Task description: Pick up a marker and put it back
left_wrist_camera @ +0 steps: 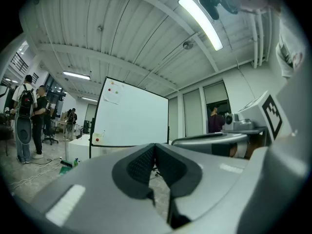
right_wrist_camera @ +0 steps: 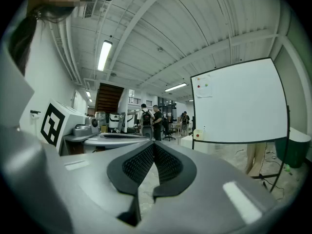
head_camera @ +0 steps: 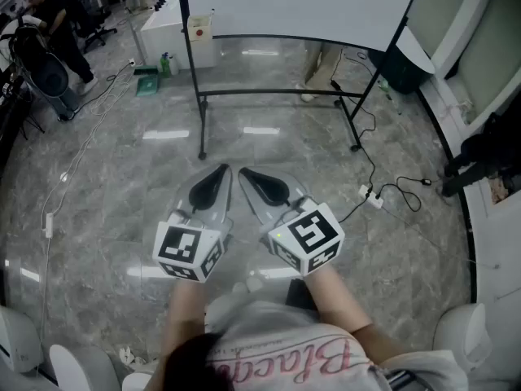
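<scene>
polished grey stone floor [head_camera: 114, 186], white board on black stand [head_camera: 301, 6]: our left hand-held gripper [head_camera: 220, 172] and right hand-held gripper [head_camera: 246, 173] sit closed, empty; marker not yet picked.

Two grippers, the left gripper [head_camera: 223, 171] and the right gripper [head_camera: 242, 172], each with two fingers [head_camera: 207, 190], four in all. Two marker cubes [head_camera: 189, 251], one behind each pair of fingers. Two bare forearms [head_camera: 186, 309] behind the cubes. One whiteboard [head_camera: 301, 6] on one black stand [head_camera: 277, 94], straight ahead of the fingertips, with one sheet of paper [left_wrist_camera: 112, 95] near its top corner. One white power strip [head_camera: 373, 199] on the floor, ahead and right of the right fingers. One white cabinet [head_camera: 163, 27] ahead and left of the left fingers. In the left gripper view, two people [left_wrist_camera: 24, 116] standing together far left of the fingers, and one person [left_wrist_camera: 214, 121] in one doorway to their right
</scene>
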Available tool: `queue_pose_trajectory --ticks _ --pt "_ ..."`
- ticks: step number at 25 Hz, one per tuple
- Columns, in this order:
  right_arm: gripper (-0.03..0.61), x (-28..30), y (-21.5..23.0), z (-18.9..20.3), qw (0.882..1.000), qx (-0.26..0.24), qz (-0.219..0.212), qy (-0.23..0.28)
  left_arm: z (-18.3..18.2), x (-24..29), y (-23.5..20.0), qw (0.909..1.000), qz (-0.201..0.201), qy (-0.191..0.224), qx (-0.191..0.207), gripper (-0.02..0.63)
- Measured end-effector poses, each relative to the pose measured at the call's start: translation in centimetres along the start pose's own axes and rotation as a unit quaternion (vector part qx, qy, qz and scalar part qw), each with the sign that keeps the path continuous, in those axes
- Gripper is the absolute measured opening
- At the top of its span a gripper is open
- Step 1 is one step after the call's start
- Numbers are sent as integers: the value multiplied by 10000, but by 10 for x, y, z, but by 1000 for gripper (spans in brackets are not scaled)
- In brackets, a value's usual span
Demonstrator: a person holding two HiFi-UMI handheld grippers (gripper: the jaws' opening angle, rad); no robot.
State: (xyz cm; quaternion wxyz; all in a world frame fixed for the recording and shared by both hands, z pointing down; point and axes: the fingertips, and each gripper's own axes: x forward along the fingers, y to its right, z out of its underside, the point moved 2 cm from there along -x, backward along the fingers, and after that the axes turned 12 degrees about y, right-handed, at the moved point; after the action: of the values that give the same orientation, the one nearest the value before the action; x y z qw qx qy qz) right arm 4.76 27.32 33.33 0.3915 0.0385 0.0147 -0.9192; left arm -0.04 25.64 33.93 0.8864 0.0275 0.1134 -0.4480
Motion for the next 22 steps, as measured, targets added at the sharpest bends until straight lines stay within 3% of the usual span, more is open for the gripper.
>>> queue_pose_trajectory --ticks 11,16,22 --pt "2 5 9 -2 9997 -15 -135 226 -3 10 -2 9998 -117 57 118 -1" --pt "2 10 18 -1 9986 281 -291 330 0 17 1 9996 -193 51 200 0" --pt "2 12 21 5 9989 130 -383 236 5 16 -4 9991 -369 105 161 -1"
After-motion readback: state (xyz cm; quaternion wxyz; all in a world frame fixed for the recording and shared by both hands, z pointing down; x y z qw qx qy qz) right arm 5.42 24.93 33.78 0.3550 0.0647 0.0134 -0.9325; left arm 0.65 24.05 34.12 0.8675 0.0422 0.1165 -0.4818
